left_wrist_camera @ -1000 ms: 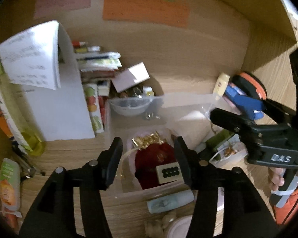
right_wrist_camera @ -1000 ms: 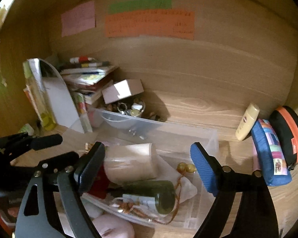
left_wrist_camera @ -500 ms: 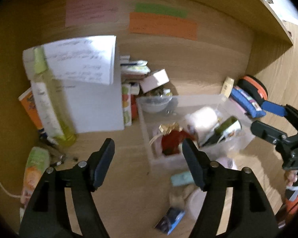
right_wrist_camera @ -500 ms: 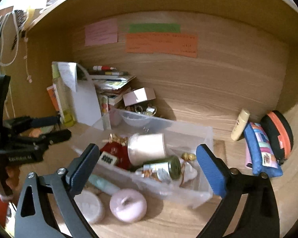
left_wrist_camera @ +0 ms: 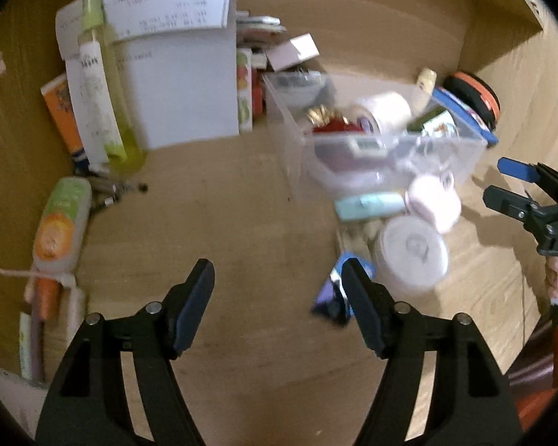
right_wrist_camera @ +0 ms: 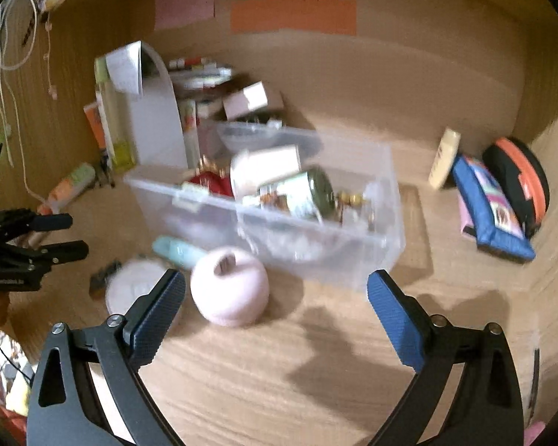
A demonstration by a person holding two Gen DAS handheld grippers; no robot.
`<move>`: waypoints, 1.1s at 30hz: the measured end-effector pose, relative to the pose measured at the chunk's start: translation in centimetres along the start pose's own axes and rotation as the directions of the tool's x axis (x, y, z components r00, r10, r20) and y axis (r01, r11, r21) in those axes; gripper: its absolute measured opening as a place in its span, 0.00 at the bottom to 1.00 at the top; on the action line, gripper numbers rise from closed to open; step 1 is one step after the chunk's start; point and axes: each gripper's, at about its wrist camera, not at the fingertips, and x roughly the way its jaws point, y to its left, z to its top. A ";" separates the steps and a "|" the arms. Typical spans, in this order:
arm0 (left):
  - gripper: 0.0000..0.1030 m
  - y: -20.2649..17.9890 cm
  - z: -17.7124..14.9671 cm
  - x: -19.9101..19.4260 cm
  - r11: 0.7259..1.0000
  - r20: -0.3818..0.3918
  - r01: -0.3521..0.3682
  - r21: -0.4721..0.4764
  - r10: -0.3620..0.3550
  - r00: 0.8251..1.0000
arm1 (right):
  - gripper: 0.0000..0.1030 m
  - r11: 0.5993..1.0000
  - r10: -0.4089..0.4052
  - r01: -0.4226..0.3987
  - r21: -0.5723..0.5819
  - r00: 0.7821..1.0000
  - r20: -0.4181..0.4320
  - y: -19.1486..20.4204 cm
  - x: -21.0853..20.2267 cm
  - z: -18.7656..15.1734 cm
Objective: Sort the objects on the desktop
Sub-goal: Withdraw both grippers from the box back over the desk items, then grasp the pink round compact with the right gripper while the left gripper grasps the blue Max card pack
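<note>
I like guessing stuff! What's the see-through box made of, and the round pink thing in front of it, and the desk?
The see-through box looks like clear, glossy hard plastic: you can see the things inside through its walls. The round pink thing looks like smooth matte plastic or maybe silicone; the blur leaves that open. The desk shows wood grain, probably wood or a wood-look laminate.

The desk [right_wrist_camera: 316,371] is pale wood with a matt, grained face, and the back wall [right_wrist_camera: 409,74] looks like the same wood. The storage box [right_wrist_camera: 375,256] is clear, glossy plastic. The pink round case [right_wrist_camera: 230,290] in front of it has a smooth, soft-matt skin; the white round tin [left_wrist_camera: 413,249] beside it looks smooth with a slight sheen. The sticky notes [right_wrist_camera: 293,16] are matt paper. The blue pouch [right_wrist_camera: 491,208] looks like cloth. The right gripper [right_wrist_camera: 276,319] has blue textured pads [right_wrist_camera: 156,319] on matt black arms with small metal pins. The spray bottle [left_wrist_camera: 106,85] is translucent plastic.
</note>
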 end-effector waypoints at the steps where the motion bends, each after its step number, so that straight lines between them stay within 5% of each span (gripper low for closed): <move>1: 0.68 -0.2 -0.3 0.1 1.000 -0.008 0.007 0.005 -0.007 1.000 | 0.95 1.000 0.004 -0.004 -0.004 1.000 -0.014 -0.1 0.2 -0.4; 18: 0.68 -2.3 -0.9 2.6 0.997 -0.092 0.062 0.051 -0.057 0.994 | 0.93 0.993 0.097 -0.108 -0.055 0.980 -0.176 1.3 4.7 -1.3; 24: 0.58 -3.0 -0.4 3.1 0.994 -0.096 0.068 0.090 -0.059 0.994 | 0.77 0.990 0.116 -0.129 -0.056 0.973 -0.201 1.1 5.9 -0.6; 33: 0.38 -3.7 -0.4 3.3 0.986 -0.067 0.074 0.148 -0.065 0.996 | 0.69 0.987 0.126 -0.143 -0.074 0.972 -0.200 1.7 6.8 -0.3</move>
